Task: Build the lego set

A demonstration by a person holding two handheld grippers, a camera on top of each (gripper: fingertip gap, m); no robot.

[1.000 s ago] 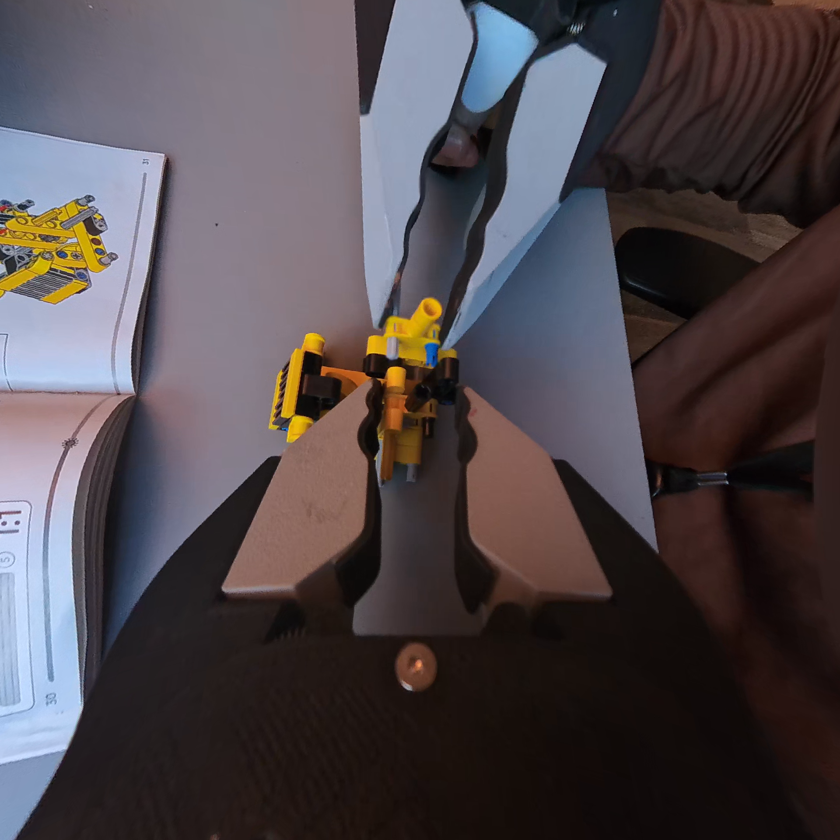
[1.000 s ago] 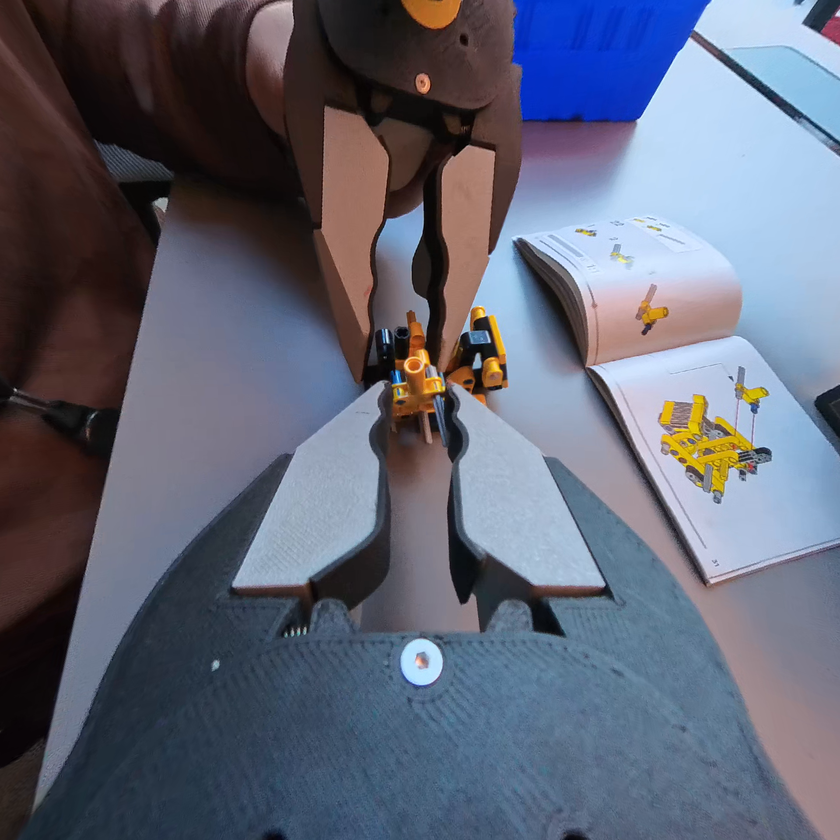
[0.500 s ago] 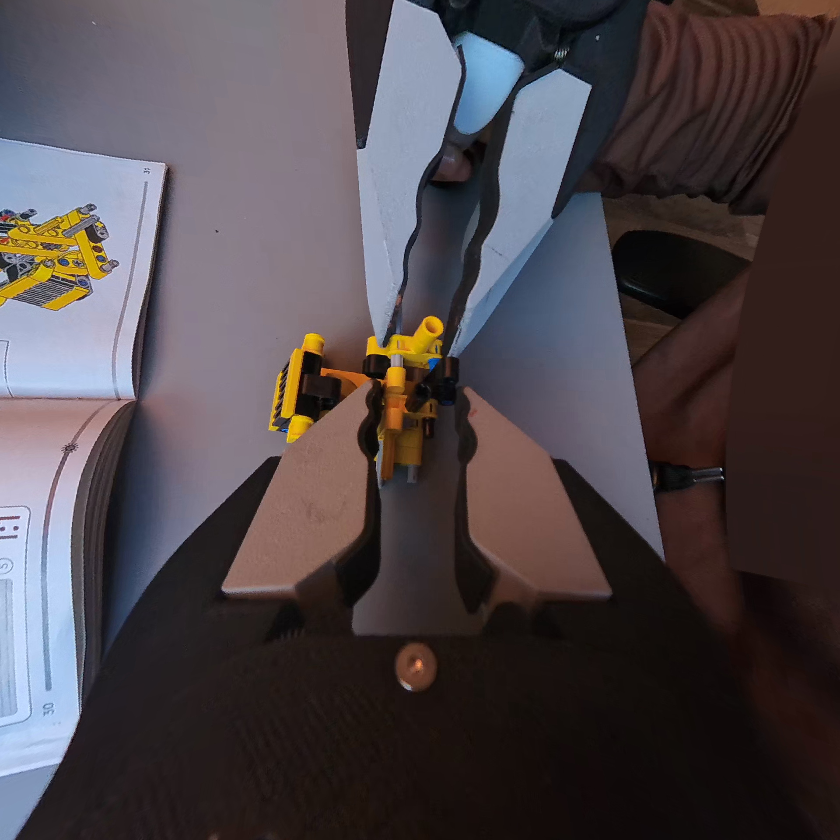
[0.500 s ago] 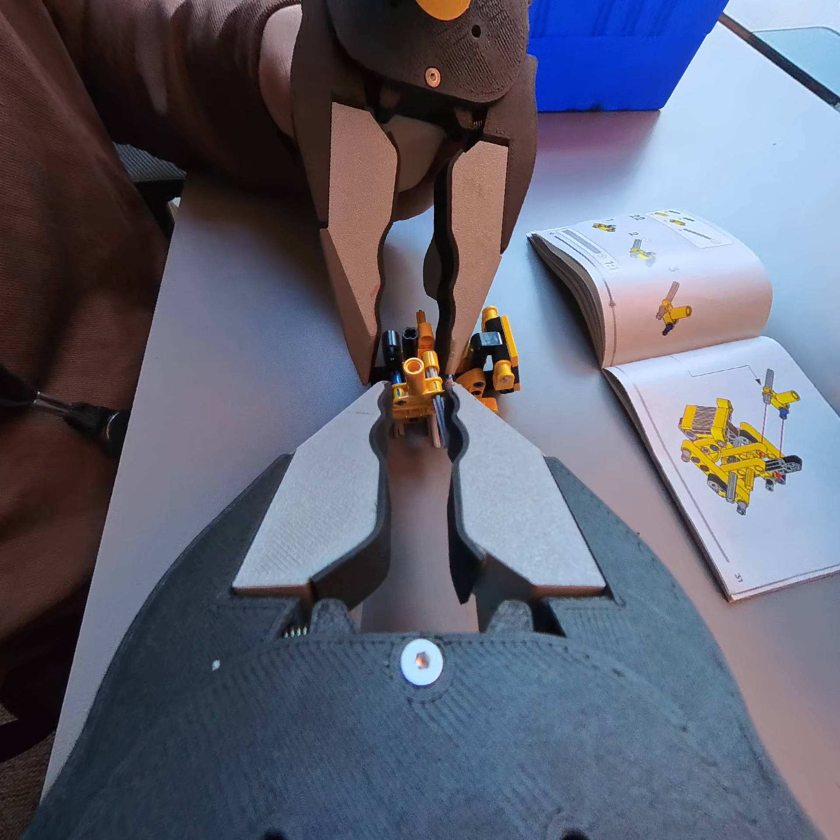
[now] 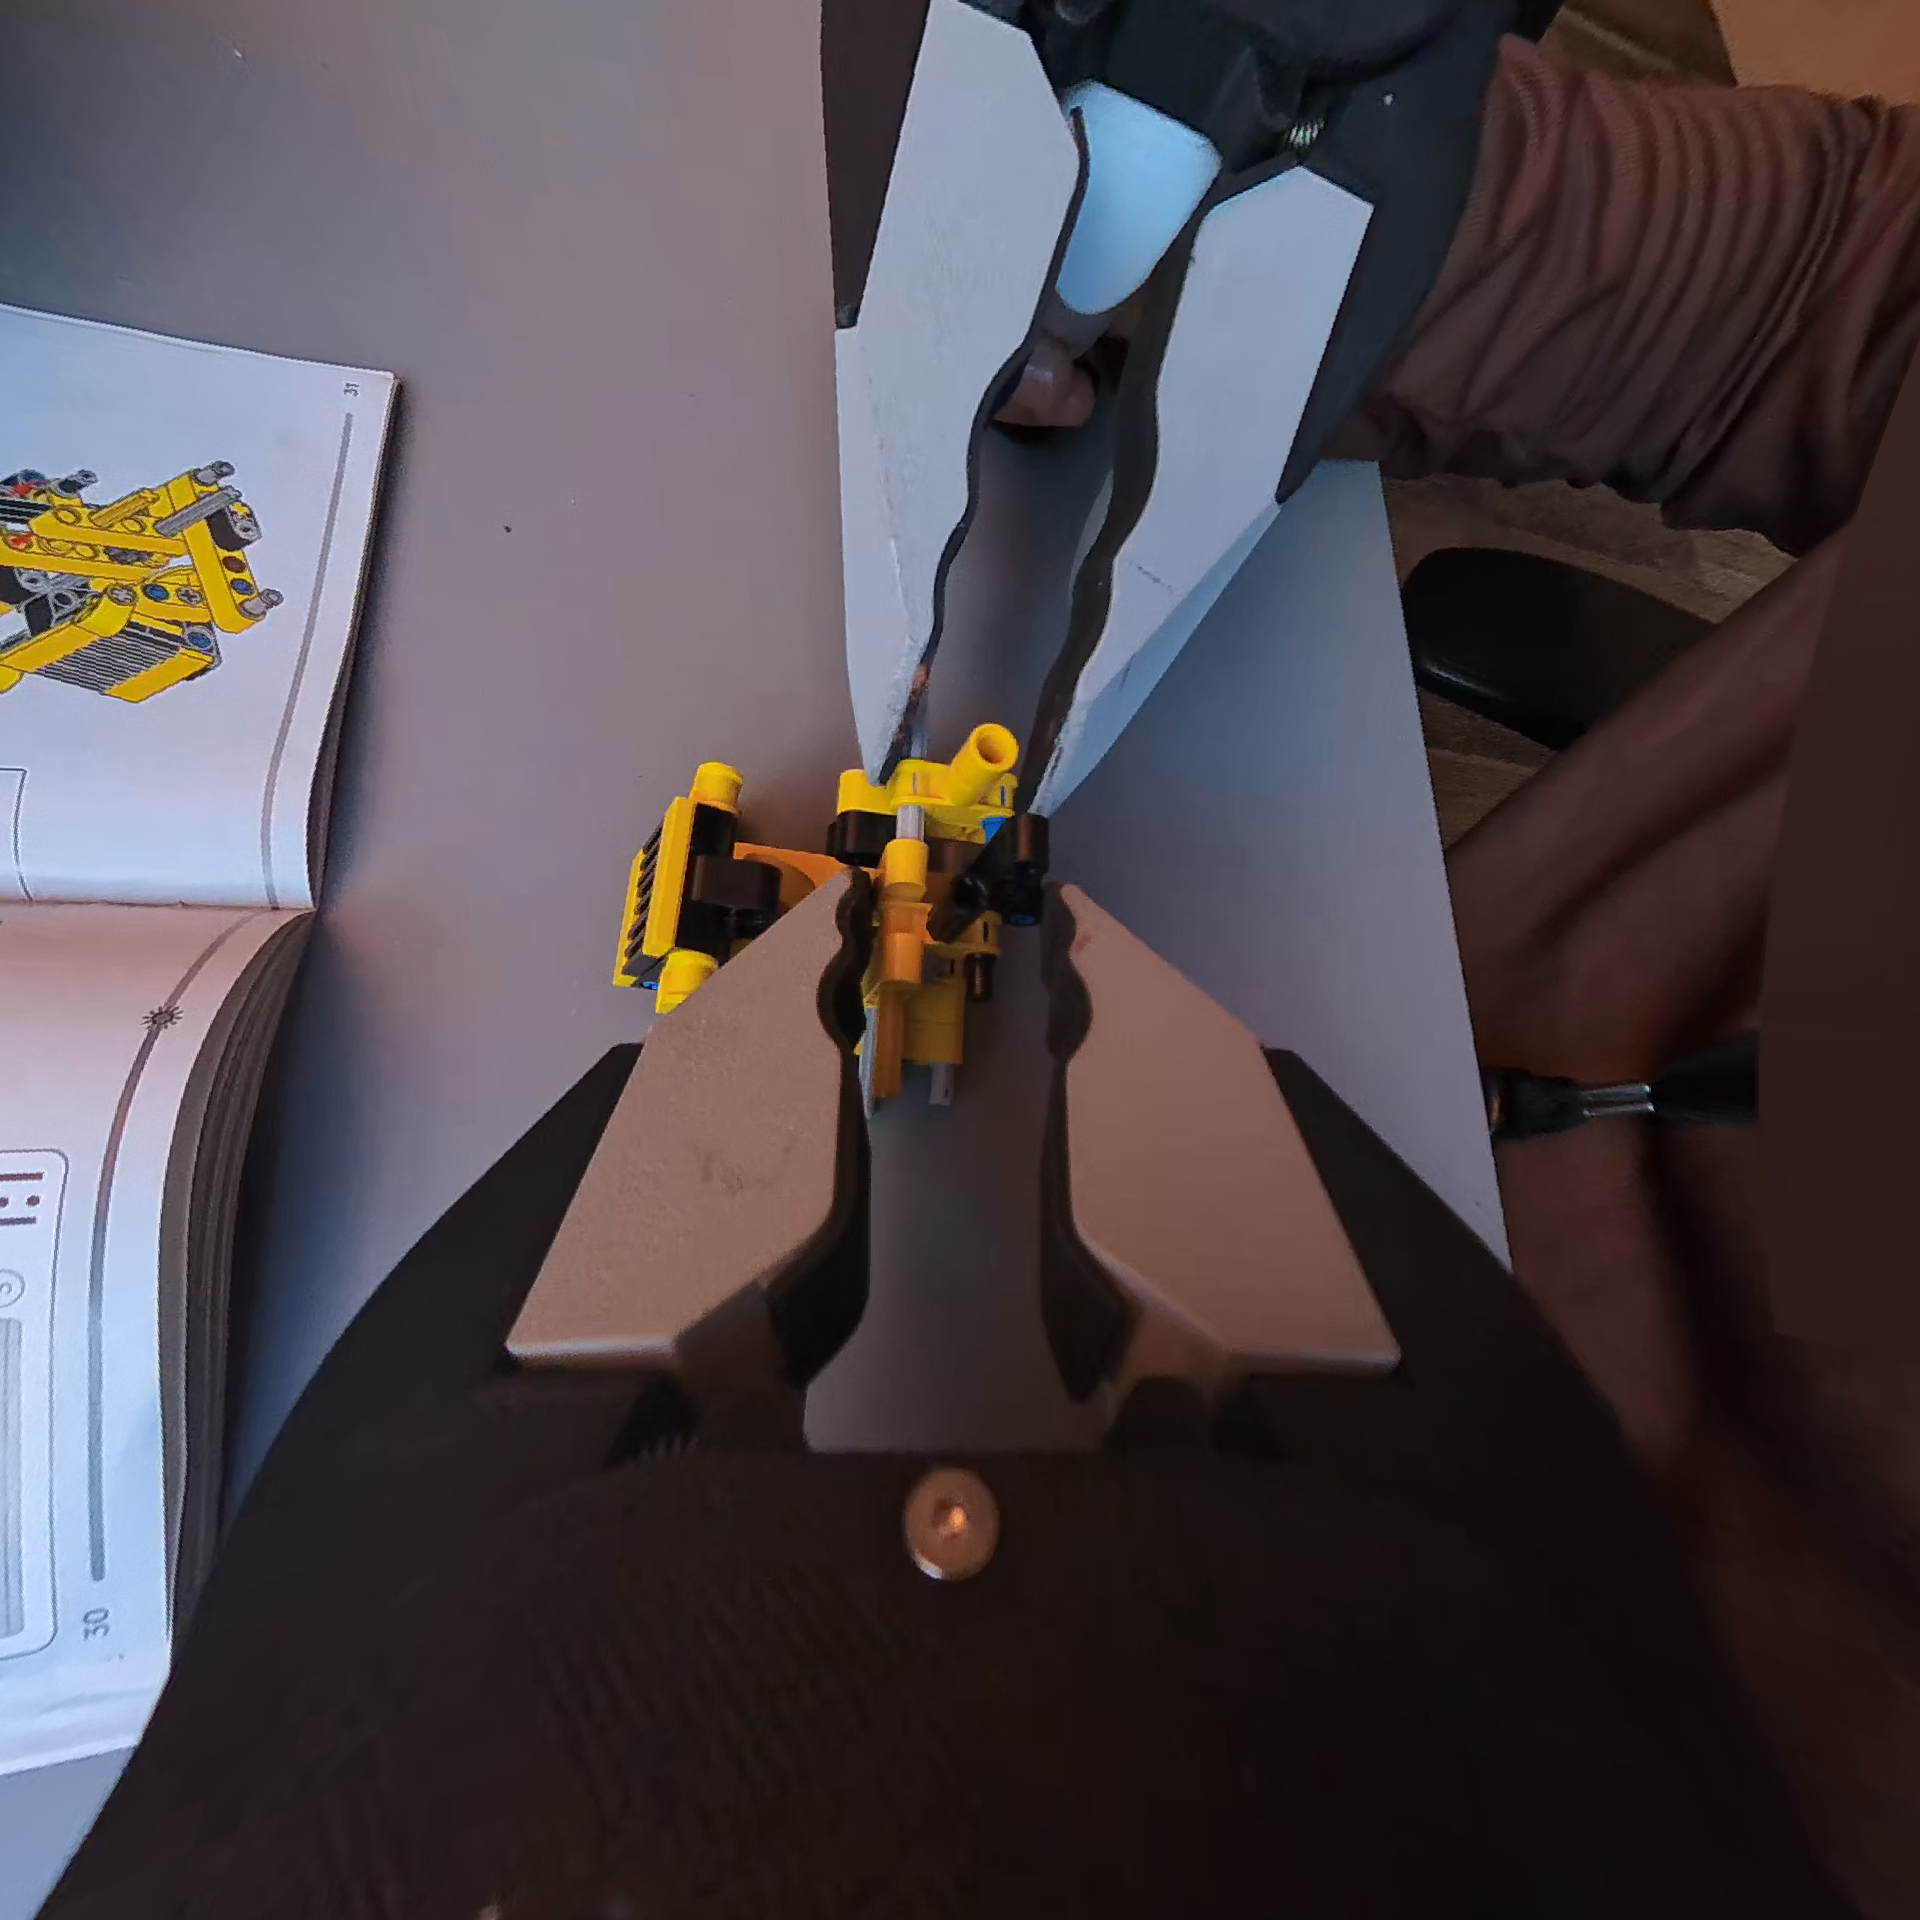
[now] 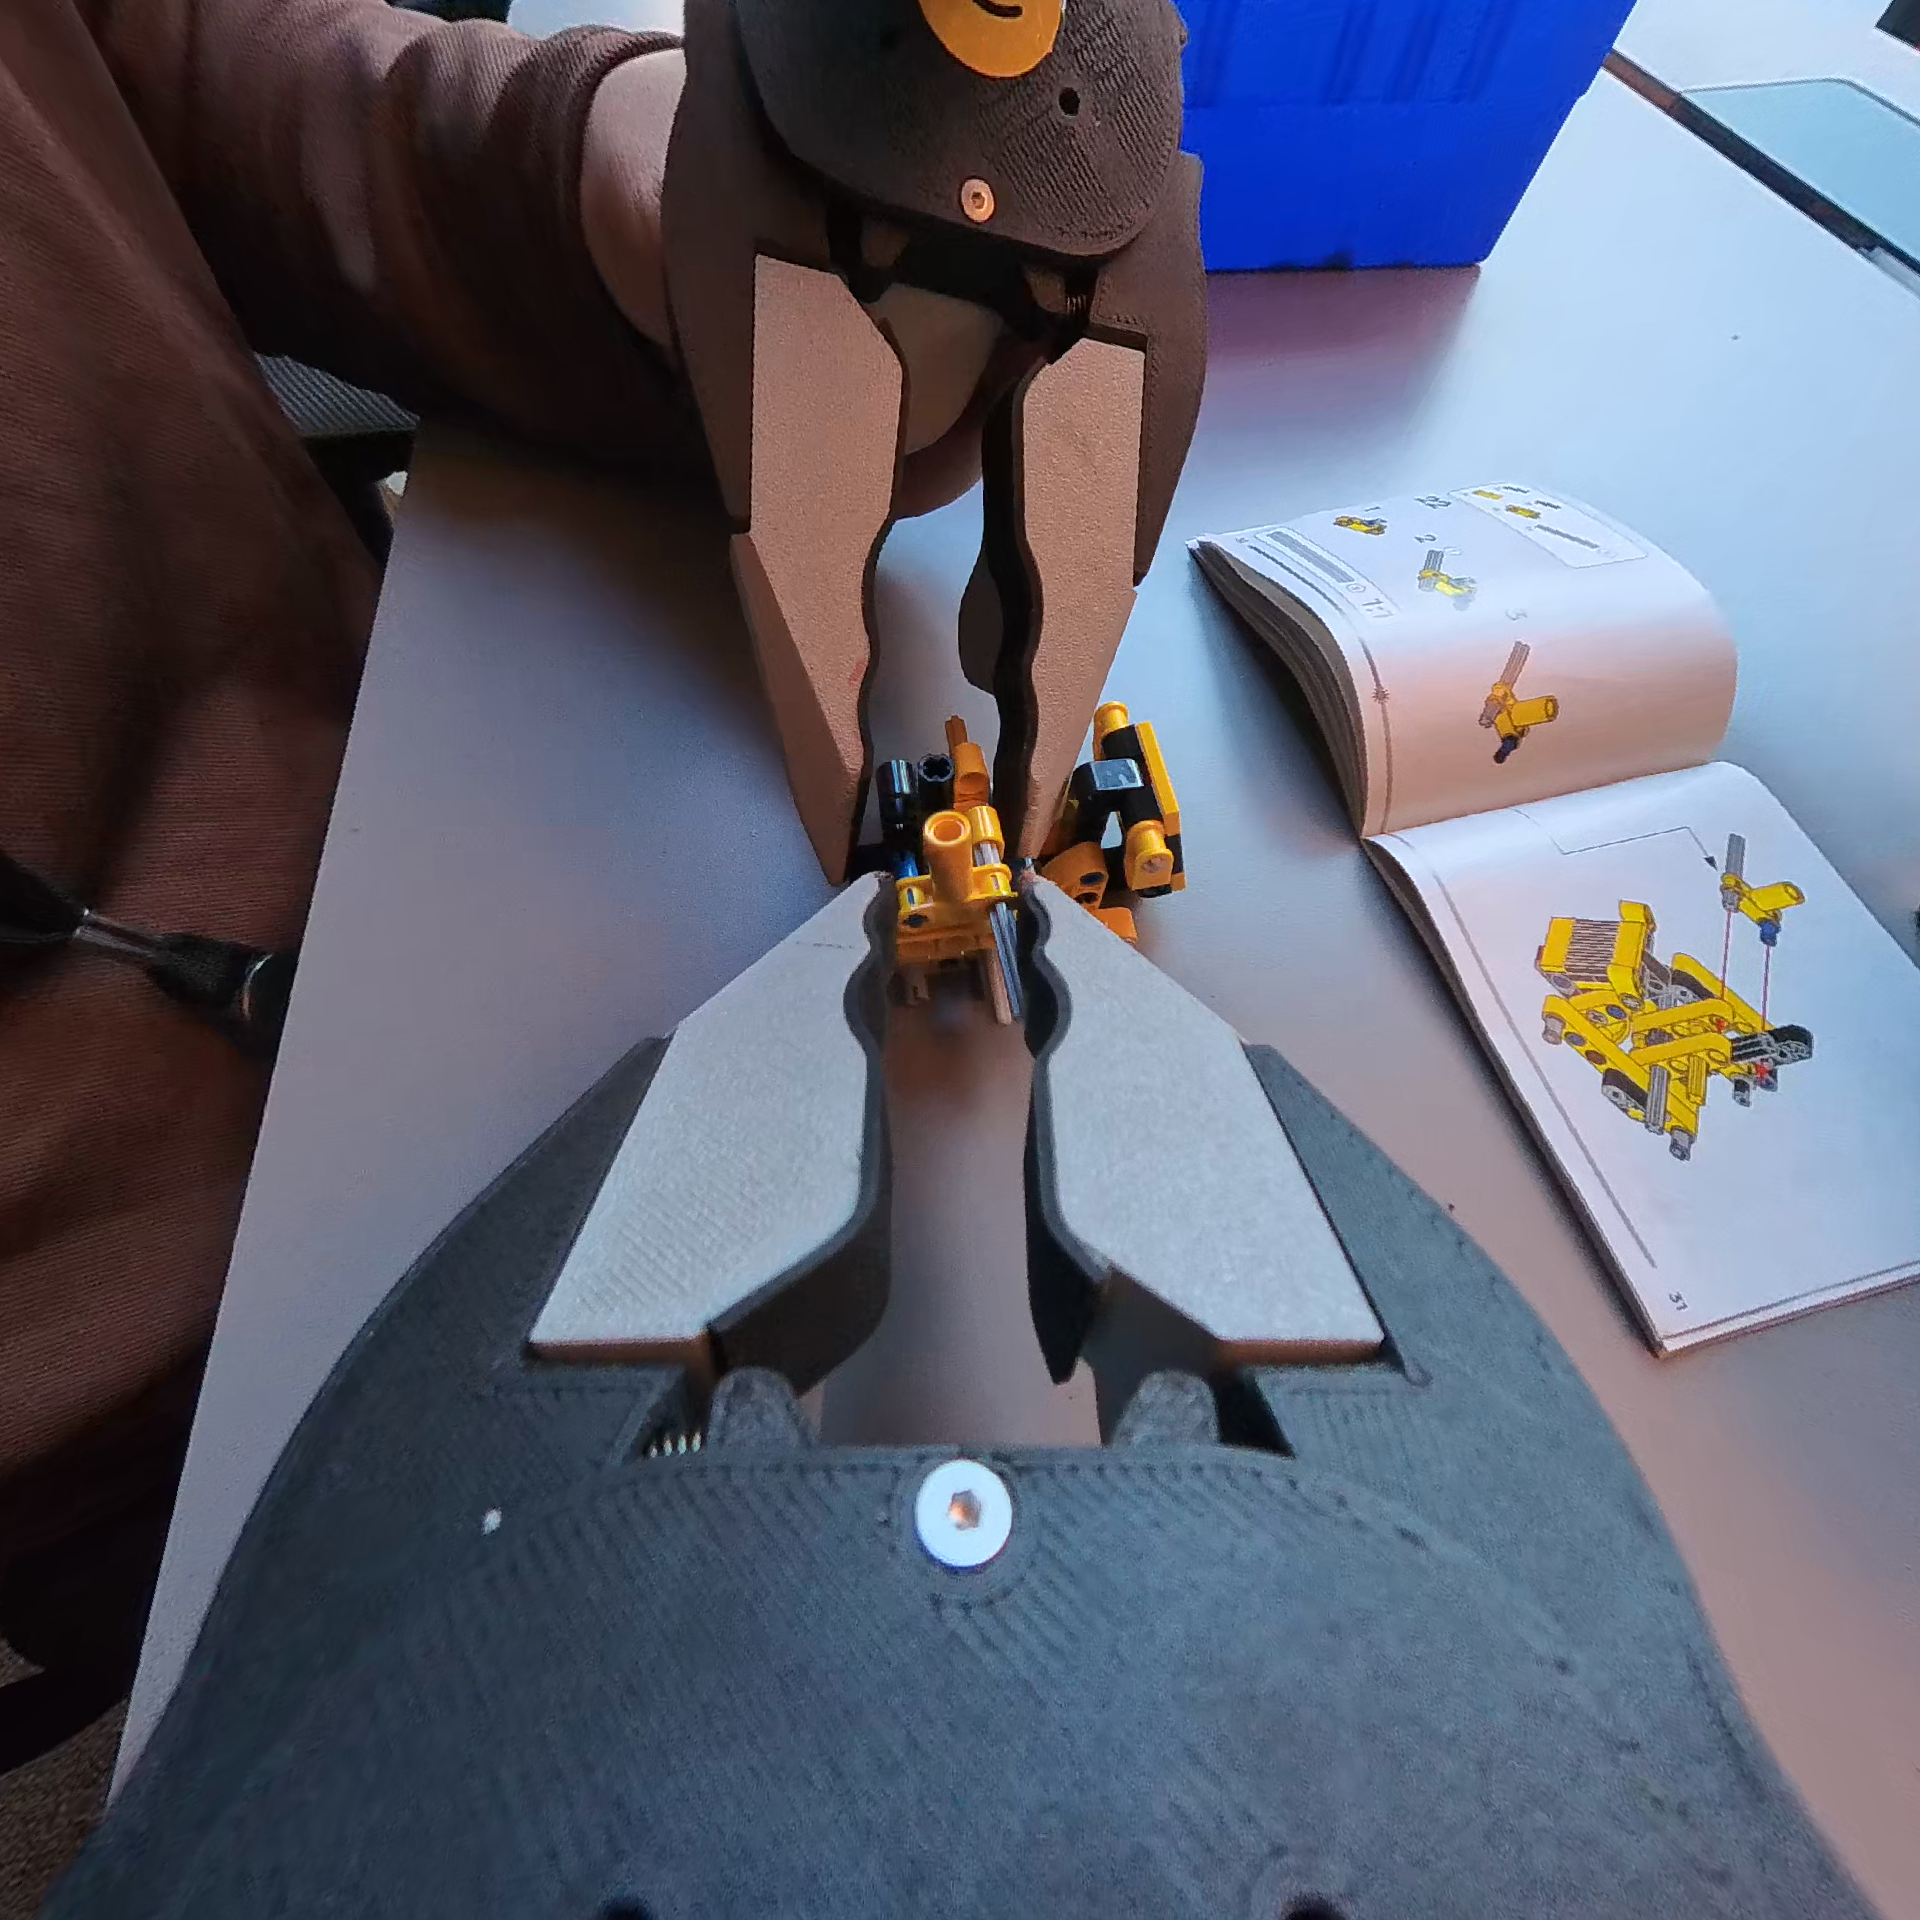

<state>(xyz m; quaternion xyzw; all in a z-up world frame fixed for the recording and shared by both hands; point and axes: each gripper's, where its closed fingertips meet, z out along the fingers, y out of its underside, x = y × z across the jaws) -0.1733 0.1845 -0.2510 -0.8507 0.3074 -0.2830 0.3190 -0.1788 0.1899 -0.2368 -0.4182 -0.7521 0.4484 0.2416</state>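
A small yellow and black lego model (image 5: 686,894) lies on the grey table (image 5: 520,312), near its edge. My left gripper (image 5: 948,899) is shut on the model's middle section; it also shows from the front in the right wrist view (image 6: 935,857). My right gripper (image 6: 951,899) is shut on a yellow connector piece with a grey axle (image 6: 945,894) and holds it against the model (image 6: 1122,821), opposite the left gripper. In the left wrist view the right gripper (image 5: 956,784) comes down from above with the yellow piece (image 5: 935,795) between its tips.
An open instruction booklet (image 6: 1662,935) lies beside the model, also seen in the left wrist view (image 5: 156,623). A blue bin (image 6: 1382,135) stands at the back. The person's brown sleeve (image 6: 208,416) and the table edge are close on one side. The tips of both grippers are at nearly the same place.
My right gripper has moved slightly closer to the left gripper, bringing the yellow piece nearer the model. The left gripper keeps its hold and stays in place.
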